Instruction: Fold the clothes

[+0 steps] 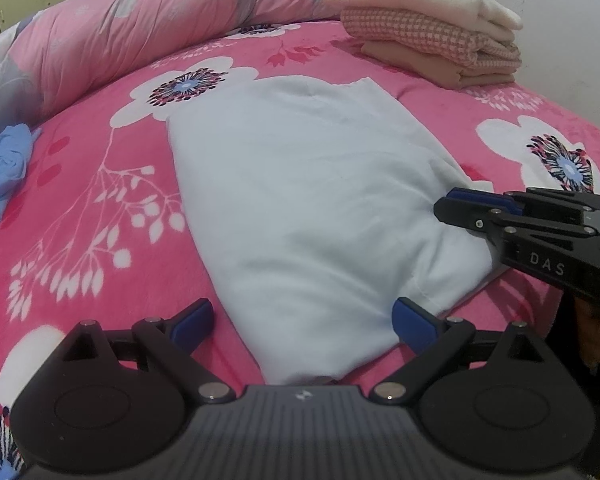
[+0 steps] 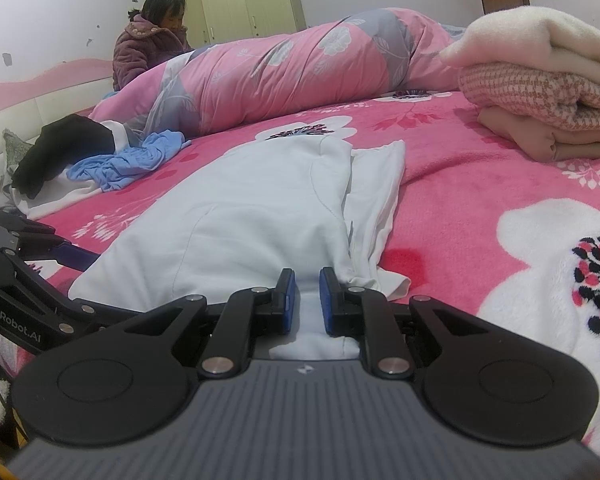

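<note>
Right claw (image 2: 305,300) pinches the near hem of the pale garment (image 2: 236,216), spread flat on the bed (image 2: 480,184), probably to lift it for folding; left claw (image 1: 304,324) gapes open astride that hem.

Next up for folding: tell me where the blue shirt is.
The blue shirt lies crumpled at the left of the right wrist view, on the pink blanket, beside a black garment and left of the white shirt.

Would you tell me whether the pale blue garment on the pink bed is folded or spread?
Partly folded: the pale blue garment lies in a long narrow strip, sides turned in.
</note>
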`<state>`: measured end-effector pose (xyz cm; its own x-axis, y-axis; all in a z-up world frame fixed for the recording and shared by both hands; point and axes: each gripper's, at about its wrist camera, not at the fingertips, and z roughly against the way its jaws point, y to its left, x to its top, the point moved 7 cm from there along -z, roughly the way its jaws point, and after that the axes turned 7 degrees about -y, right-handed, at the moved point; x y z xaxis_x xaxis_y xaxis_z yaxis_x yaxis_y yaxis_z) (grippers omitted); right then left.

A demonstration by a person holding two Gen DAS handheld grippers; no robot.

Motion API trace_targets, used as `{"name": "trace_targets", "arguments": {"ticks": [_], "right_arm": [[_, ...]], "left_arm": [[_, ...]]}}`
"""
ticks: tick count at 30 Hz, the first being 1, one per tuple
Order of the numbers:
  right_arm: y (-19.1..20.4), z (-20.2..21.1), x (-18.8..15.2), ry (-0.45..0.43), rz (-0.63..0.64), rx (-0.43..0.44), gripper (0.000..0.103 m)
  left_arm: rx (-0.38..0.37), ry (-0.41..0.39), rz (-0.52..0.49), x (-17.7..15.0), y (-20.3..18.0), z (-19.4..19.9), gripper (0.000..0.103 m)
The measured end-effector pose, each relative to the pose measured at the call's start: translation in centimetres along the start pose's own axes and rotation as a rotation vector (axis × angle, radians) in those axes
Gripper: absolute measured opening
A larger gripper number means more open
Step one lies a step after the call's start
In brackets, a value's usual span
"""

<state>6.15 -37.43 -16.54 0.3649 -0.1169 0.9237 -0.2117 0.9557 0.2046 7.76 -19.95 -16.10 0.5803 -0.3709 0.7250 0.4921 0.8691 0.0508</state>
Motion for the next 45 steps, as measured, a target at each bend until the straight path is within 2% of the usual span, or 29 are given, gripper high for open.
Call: {"name": "trace_targets", "arguments": {"ticks": [14,21,23,24,25,27,30,33,35,37,39,45], "right_arm": [[-0.1,0.0,-0.1,-0.005,-0.004,0.003,0.013],[-0.6,0.0,0.4,0.007,-0.048,0.027,0.013],[-0.7,0.1,1.0,0.028,-0.046,0.062,0.018],[-0.7,0.3,1.6,0.039,-0.048,0.084,0.028],[-0.8,0.6,2.4,0.031,-0.055,0.107,0.045],[-1.2,1.2,4.3,-0.002,-0.076,0.154,0.062],[-2.6,1.5,7.0,-0.04,-0.148,0.208,0.069],[-5.4,-0.6,8.2,0.026,-0.275,0.209,0.078],[-7.0,-2.6,7.8,0.109,-0.361,0.225,0.079],[-8.3,-4.9,6.9,0.203,-0.449,0.243,0.079],[-9.3,-7.0,5.9,0.29,-0.518,0.245,0.079],[-9.1,-11.7,5.8,0.351,-0.613,0.412,0.077]], "left_arm": [[-0.003,-0.005,0.002,-0.1,0.0,0.1,0.097],[-0.092,-0.052,0.043,0.7,2.8,1.5,0.097],[-0.128,-0.09,0.09,1.5,4.5,2.4,0.096],[-0.147,-0.113,0.117,1.9,5.5,3.0,0.096],[-0.17,-0.136,0.147,2.4,6.5,3.4,0.097],[-0.211,-0.163,0.211,3.3,8.2,3.4,0.097],[-0.282,-0.149,0.307,4.2,9.9,1.7,0.096],[-0.333,-0.099,0.358,4.5,10.5,-1.2,0.09],[-0.367,-0.065,0.382,4.6,10.8,-3.2,0.079],[-0.399,-0.046,0.406,4.7,11.1,-4.9,0.072],[-0.43,-0.039,0.424,5.0,11.6,-6.2,0.07],[-0.541,-0.047,0.488,6.5,13.3,-9.5,0.058]]}}
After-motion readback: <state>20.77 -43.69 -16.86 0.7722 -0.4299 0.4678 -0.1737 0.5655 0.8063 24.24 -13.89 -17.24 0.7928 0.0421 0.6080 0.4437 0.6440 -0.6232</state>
